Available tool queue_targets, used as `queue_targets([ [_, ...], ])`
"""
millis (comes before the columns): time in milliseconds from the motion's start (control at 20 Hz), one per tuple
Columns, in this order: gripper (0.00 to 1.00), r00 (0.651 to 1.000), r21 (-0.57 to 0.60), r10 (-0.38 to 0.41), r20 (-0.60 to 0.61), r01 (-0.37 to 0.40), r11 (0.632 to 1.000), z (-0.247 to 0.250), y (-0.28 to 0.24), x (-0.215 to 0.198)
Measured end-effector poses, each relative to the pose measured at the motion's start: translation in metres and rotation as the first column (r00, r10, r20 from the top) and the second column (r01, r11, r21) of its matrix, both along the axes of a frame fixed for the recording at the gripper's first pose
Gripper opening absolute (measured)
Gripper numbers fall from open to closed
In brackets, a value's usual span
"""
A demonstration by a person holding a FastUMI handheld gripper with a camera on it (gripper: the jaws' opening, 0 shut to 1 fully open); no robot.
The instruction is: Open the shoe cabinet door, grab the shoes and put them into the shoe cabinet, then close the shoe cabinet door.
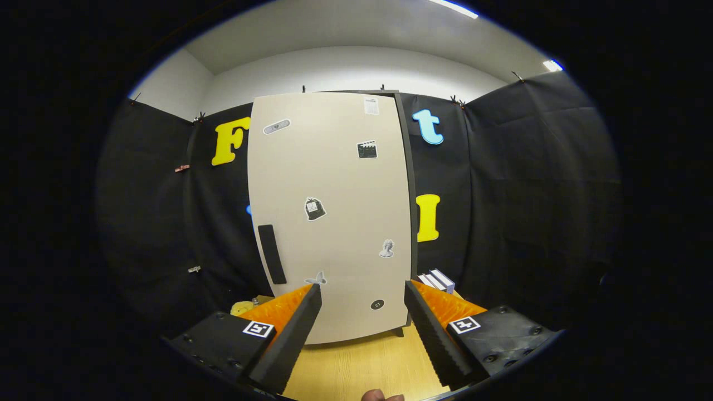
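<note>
Shoe cabinet [334,217] stands upright on the desk [362,367], just ahead of the fingers, door shut flush. Dark handle [272,254] sits at the door's left edge. Gripper [362,295] is spread wide, holding nothing. The closed door fits either an unopened cabinet or a finished job.

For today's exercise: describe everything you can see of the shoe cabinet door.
The tall beige shoe cabinet door looks like a smooth, matt panel and stands upright and shut on the light wooden table. A dark vertical bar handle sits near its left edge; small stickers dot its face. The open gripper hangs just before it, not touching.
</note>
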State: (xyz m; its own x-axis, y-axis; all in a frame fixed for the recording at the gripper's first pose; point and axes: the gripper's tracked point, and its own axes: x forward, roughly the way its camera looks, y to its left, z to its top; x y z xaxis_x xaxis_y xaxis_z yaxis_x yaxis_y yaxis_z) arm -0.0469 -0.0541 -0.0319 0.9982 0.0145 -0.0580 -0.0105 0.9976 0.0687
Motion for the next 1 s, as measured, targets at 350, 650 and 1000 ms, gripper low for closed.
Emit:
queue_targets([
  [350,0.98,0.999,-0.057,0.013,0.030,-0.011,0.998,-0.001,0.003,-0.009],
  [650,0.98,0.999,-0.073,-0.018,0.045,0.021,0.997,0.003,-0.004,-0.010],
  [1000,0.98,0.998,-0.087,0.024,0.060,-0.018,0.996,0.009,0.011,-0.008],
])
